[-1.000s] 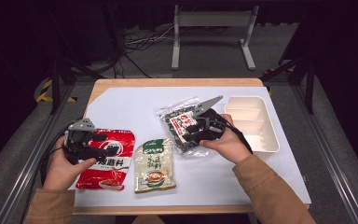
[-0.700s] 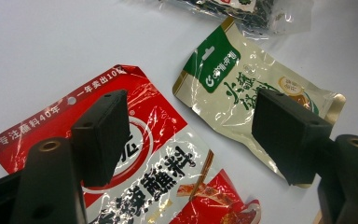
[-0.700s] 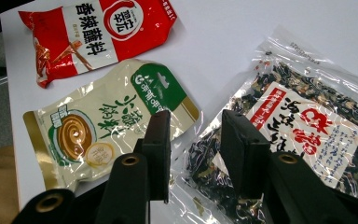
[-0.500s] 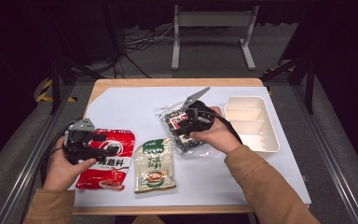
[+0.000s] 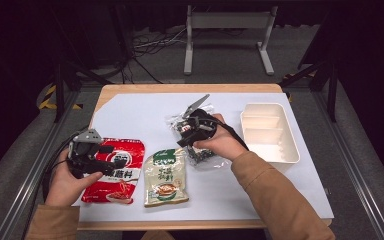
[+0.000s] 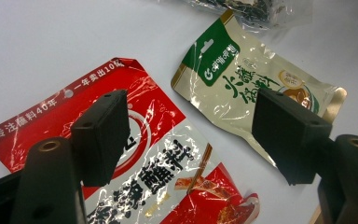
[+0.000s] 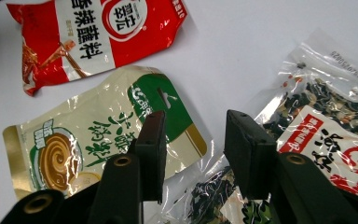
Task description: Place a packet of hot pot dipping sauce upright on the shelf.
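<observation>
the glossy red foil sauce packet point(image 6: 168, 168) at the lower left of the left gripper view carries a white strip along its top edge reading "专注蘸料40年 · 一年卖出10亿"; in the right gripper view, at the upper left, the same packet point(image 7: 98, 32) shows large white characters "香辣蘸料". the cream and green pouch point(image 6: 256, 84) bears white chinese lettering too small to read surely. the clear bag of dark dried mix point(image 7: 326, 116) has a printed number near its top edge, unreadable.

Dark room; grey floor point(image 5: 360, 165); metal stand point(image 5: 228, 35); wooden table point(image 5: 180, 88)
</observation>
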The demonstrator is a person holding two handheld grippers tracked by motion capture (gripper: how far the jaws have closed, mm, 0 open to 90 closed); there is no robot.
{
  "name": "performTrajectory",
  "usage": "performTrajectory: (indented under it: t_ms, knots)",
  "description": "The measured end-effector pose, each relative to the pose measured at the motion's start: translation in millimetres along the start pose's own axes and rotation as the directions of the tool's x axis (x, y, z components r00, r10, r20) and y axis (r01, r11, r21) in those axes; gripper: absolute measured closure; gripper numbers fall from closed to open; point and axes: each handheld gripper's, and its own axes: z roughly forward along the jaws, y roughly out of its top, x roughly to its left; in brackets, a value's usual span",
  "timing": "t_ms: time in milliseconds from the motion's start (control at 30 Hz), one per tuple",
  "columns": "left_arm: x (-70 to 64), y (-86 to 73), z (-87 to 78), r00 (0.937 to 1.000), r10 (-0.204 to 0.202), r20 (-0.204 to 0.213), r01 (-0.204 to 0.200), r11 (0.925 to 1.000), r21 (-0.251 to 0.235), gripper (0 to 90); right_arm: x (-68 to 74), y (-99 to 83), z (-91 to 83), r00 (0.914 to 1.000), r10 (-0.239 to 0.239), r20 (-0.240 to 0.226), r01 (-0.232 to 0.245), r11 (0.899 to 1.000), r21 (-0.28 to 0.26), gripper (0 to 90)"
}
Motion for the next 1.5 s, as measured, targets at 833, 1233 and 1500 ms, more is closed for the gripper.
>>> performTrajectory:
  t_ms: [833, 1233, 1500]
  knots:
    - [-3.2, -8.7, -2.8, 0.9998, -0.012, -0.013, 0.012, 0.9998, 0.017, 27.7, 2.2, 4.5, 65.6, 0.9964, -0.026, -0.080, 0.038, 0.987, 0.154, 43.8]
    - [-3.1, -7.0, -0.8, 0.9999, -0.012, -0.007, 0.012, 0.9997, 0.020, 27.7, 3.9, 1.2, 77.4, 0.9949, -0.033, -0.096, 0.051, 0.980, 0.192, 42.8]
    - [-2.0, -6.9, -2.1, 0.9999, -0.010, -0.009, 0.010, 0.9998, 0.017, 27.7, 6.0, 1.2, 75.6, 0.9935, -0.046, -0.104, 0.066, 0.979, 0.195, 47.2]
